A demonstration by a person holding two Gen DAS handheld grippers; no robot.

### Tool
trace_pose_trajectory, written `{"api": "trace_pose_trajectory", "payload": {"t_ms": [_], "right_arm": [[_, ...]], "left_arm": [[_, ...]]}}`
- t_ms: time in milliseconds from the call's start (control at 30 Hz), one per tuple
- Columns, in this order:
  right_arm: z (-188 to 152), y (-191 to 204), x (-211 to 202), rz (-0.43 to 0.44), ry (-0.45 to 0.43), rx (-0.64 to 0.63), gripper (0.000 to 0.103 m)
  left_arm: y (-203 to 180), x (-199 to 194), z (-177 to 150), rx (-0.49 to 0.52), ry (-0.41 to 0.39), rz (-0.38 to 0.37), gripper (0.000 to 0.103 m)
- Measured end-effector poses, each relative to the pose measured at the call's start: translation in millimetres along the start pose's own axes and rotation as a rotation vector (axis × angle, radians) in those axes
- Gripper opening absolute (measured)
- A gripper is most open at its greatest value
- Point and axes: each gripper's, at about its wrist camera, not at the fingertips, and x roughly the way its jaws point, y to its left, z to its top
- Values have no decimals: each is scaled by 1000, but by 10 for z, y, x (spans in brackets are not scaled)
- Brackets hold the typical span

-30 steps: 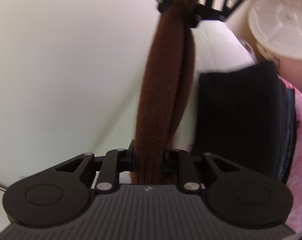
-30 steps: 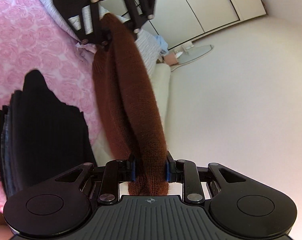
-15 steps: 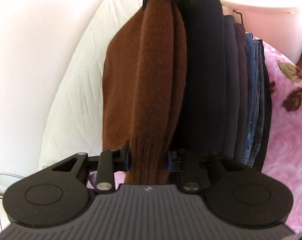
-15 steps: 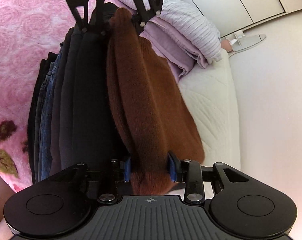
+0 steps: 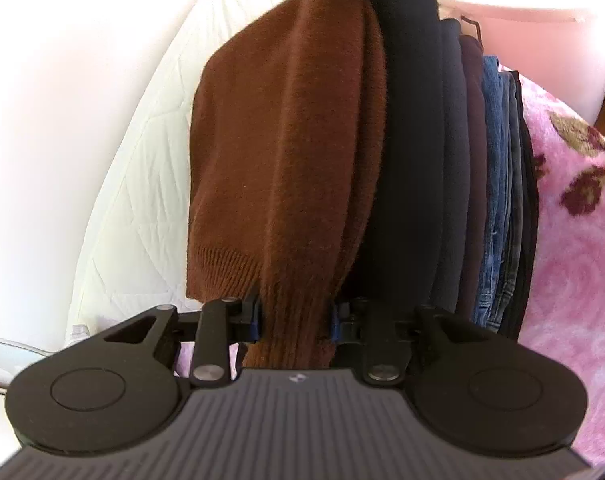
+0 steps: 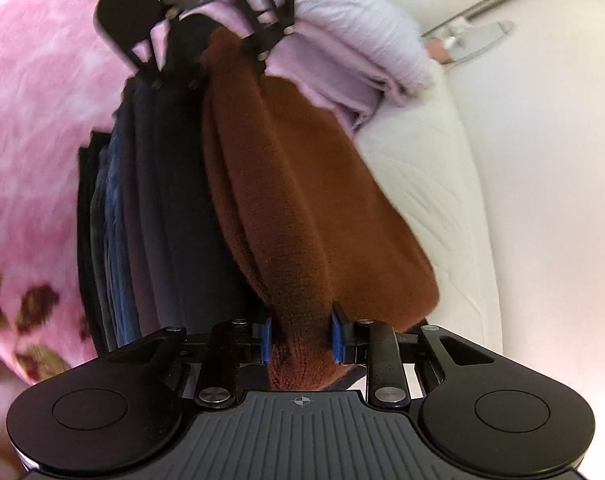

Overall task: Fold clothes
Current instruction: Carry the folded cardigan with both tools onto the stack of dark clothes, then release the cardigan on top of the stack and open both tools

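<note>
— Left wrist view, nearest first: what is the left gripper doing?
— Clamped on one end of the brown sweater. The right gripper pinches the other end, so the folded sweater stretches between them.
— And beside it?
— It lies against a stack of dark folded clothes on the pink blanket.
— Farther off?
— A white mattress on the other side, lilac bedding beyond.
</note>
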Motion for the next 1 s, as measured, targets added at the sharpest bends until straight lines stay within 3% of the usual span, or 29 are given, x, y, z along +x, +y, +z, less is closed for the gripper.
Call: {"api": "trace_pose_trajectory", "payload": {"t_ms": [167, 467, 700, 833, 1000], "right_arm": [[-64, 141, 42, -41, 7, -105, 33], [-57, 88, -121, -40, 34, 14, 36], [-100, 123, -102, -23, 25, 57, 38], [-84, -17, -242, -16, 22, 143, 38], [-131, -148, -511, 44, 16, 369, 39]], "left_arm": [[-13, -201, 81, -70, 12, 14, 27], [-53, -615, 261, -202, 37, 40, 32], [-133, -402, 274, -214, 71, -13, 31], [-17, -541, 259, -344, 97, -23, 33], [154, -861, 1, -753, 147, -62, 38]]}}
